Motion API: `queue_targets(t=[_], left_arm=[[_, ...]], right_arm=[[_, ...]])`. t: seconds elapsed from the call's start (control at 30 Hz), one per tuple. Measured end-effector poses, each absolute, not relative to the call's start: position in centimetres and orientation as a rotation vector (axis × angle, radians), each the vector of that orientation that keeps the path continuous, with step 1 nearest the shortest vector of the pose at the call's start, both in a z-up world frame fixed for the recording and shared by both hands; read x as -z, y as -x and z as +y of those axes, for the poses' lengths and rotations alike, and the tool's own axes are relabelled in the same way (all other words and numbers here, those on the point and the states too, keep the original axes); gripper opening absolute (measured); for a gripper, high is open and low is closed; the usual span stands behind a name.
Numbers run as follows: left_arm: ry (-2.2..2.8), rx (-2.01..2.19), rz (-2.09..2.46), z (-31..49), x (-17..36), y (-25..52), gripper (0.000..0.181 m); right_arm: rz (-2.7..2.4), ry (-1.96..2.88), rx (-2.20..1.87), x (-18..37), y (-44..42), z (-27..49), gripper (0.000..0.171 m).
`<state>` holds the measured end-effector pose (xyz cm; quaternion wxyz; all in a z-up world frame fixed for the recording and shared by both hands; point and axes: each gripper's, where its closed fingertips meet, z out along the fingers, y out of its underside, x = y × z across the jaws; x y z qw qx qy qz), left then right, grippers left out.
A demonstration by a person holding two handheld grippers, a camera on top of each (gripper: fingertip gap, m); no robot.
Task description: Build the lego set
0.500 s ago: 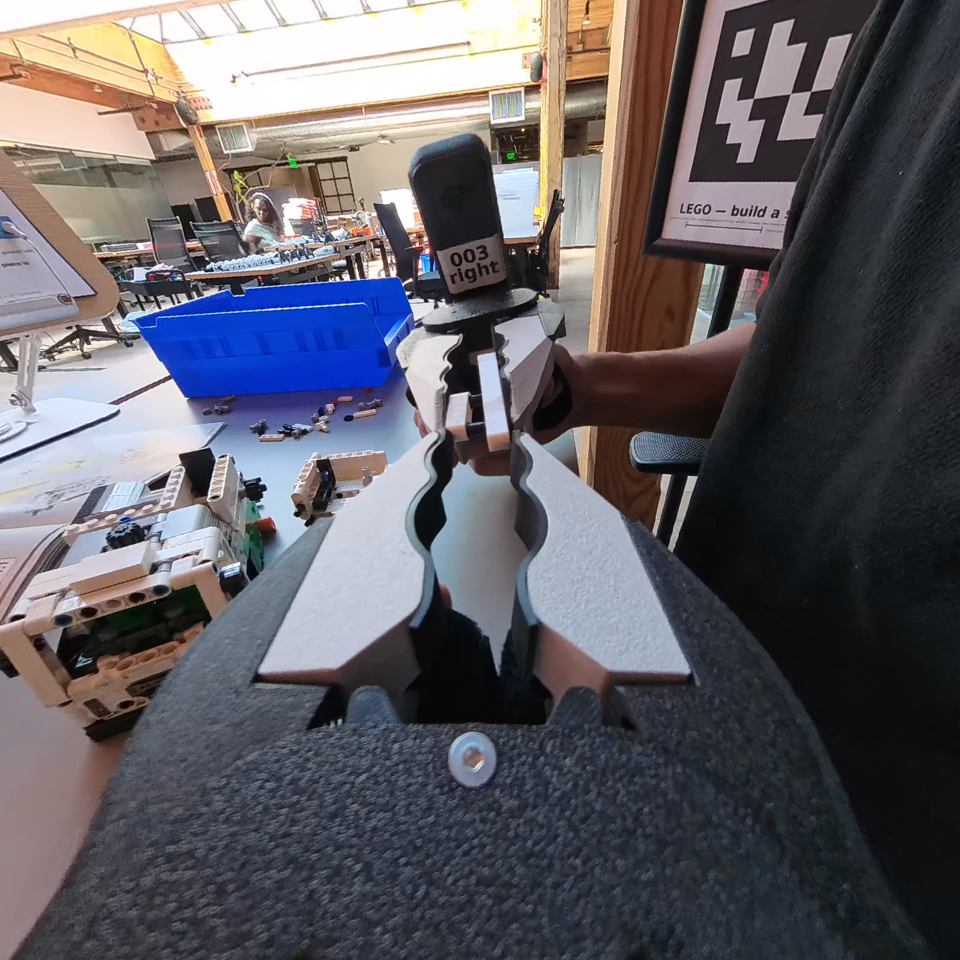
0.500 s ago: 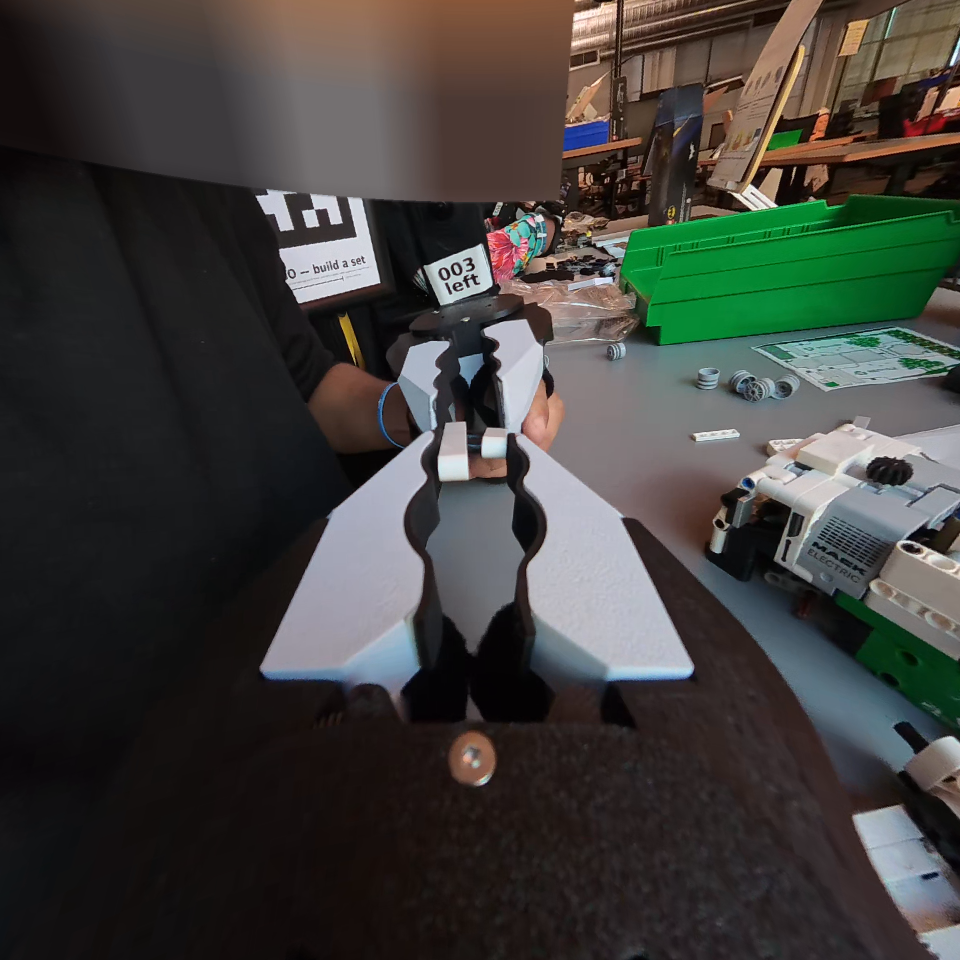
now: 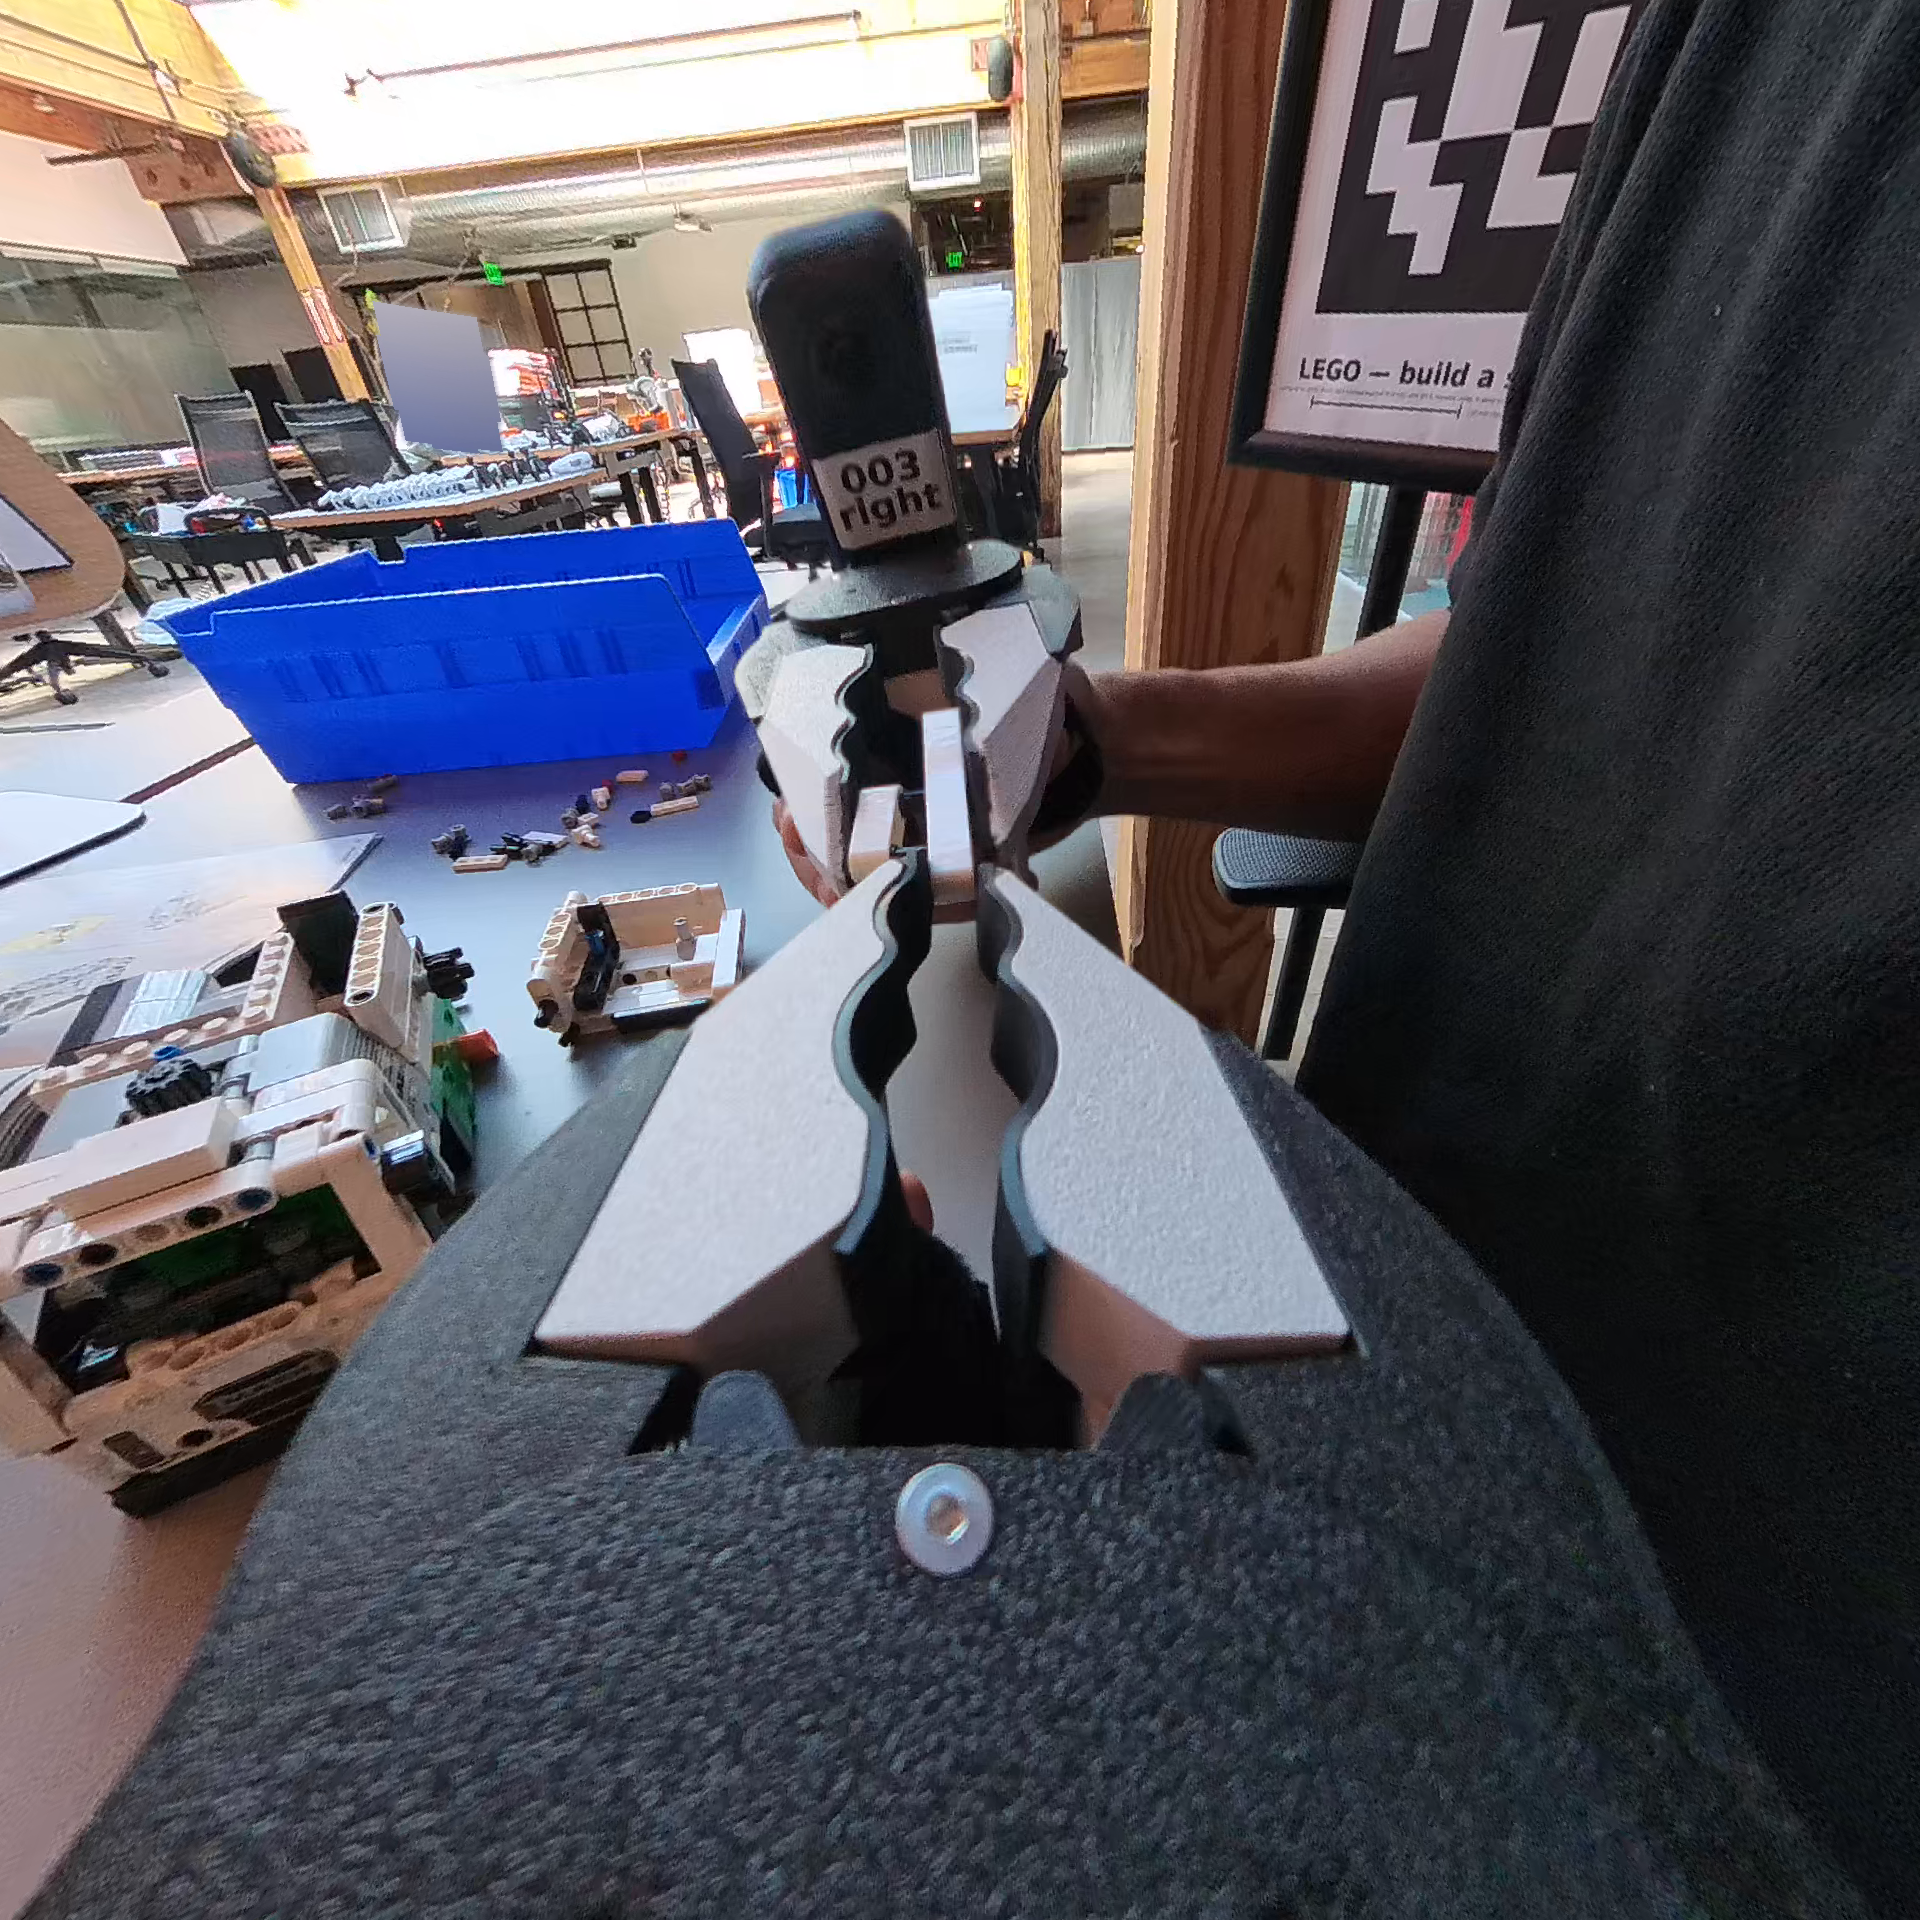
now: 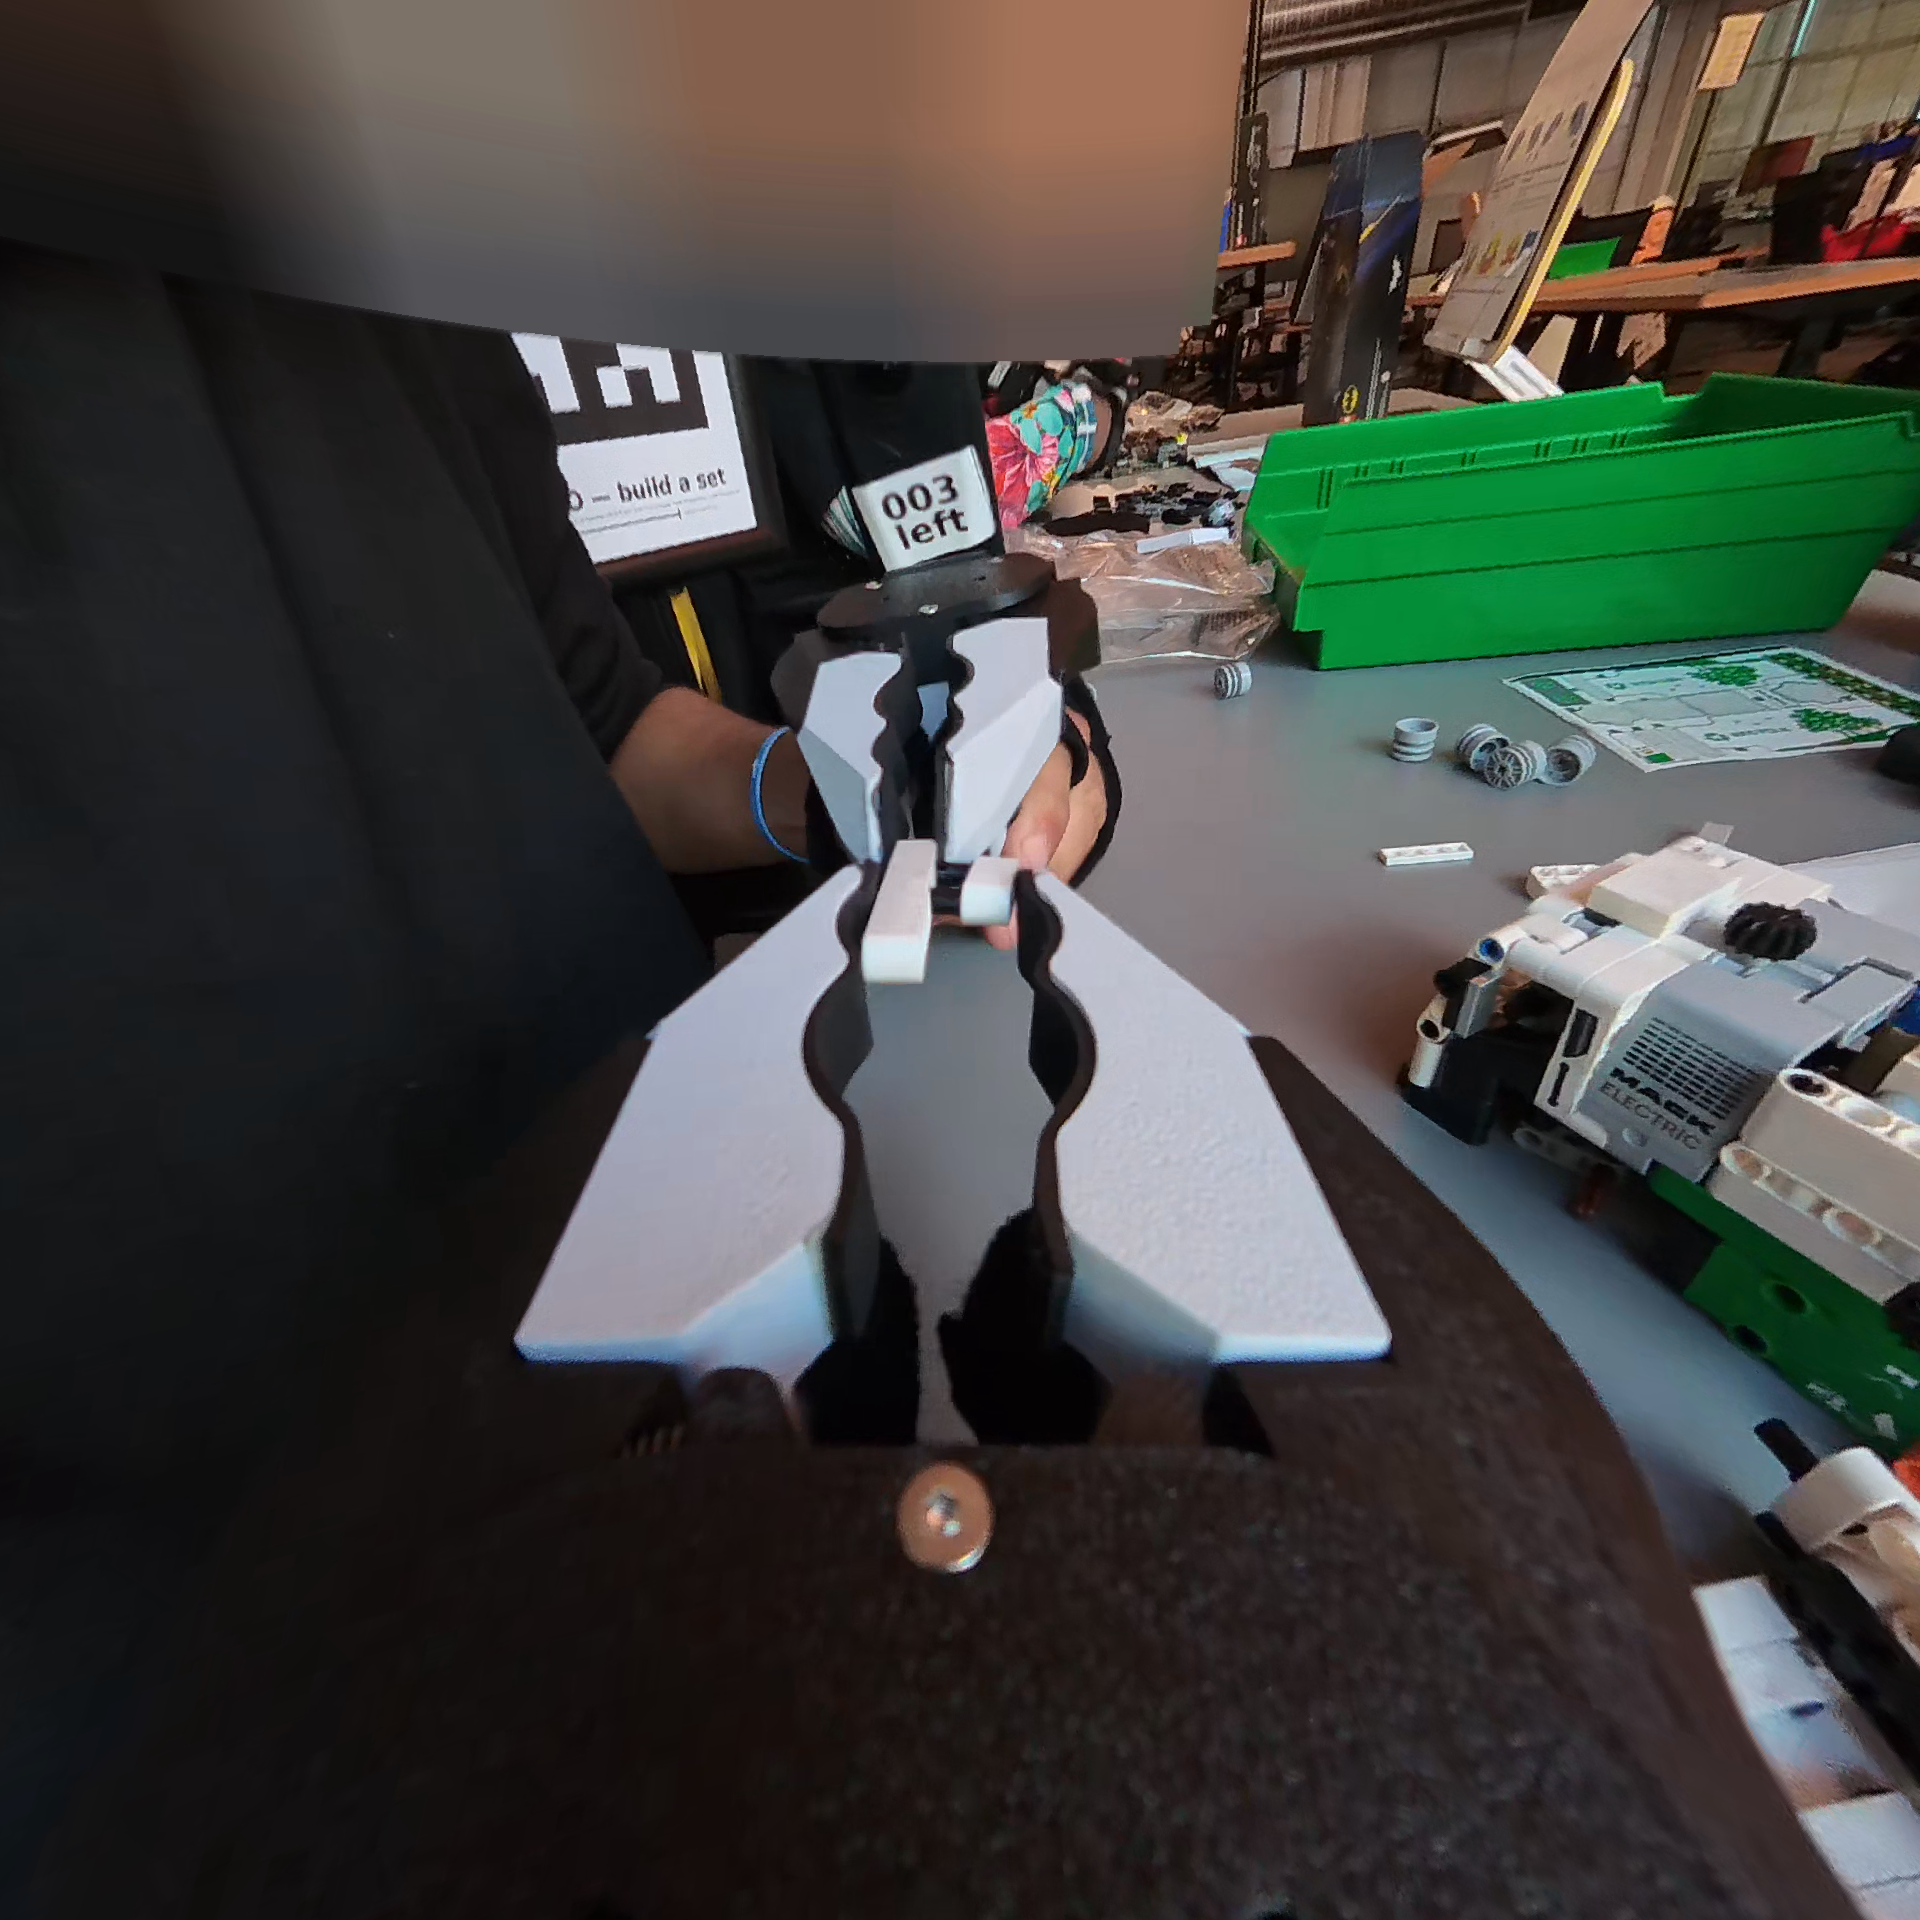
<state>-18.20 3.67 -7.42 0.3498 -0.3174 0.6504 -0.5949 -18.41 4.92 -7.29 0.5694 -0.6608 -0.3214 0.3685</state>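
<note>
Your left hand-held gripper [image 3: 940, 883] faces right hand-held gripper [image 4: 940, 904], tips meeting above tabletop [image 3: 644, 862] edge; truck model [image 3: 208, 1174] left, bin [image 3: 468, 665] behind it.

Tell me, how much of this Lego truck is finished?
The white and green truck already has its cab and part of its body, though no wheels show on it. In hand: the two tongs meet in mid-air, left tongs and right tongs, holding small white pieces between them. Left over: grey wheels, a small white sub-assembly and scattered loose parts.
</note>
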Motion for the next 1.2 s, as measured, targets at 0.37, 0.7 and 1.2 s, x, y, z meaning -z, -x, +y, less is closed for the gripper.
queue_targets(t=[0.37, 0.7, 1.2], left_arm=[[0.78, 1.226, 1.853, 4.0, 10.3, 18.0, 0.007], [0.754, 1.012, 1.958, 4.0, 12.8, 17.6, 0.008], [0.687, 0.811, 1.965, 4.7, 14.1, 16.7, 0.008]], right_arm=[[-1.007, 1.97, -0.494, 11.2, 17.0, 5.0, 0.03], [-1.295, 2.095, -0.044, 14.2, 17.1, 5.4, 0.023], [-1.266, 2.109, 0.111, 15.2, 16.1, 6.1, 0.023]])
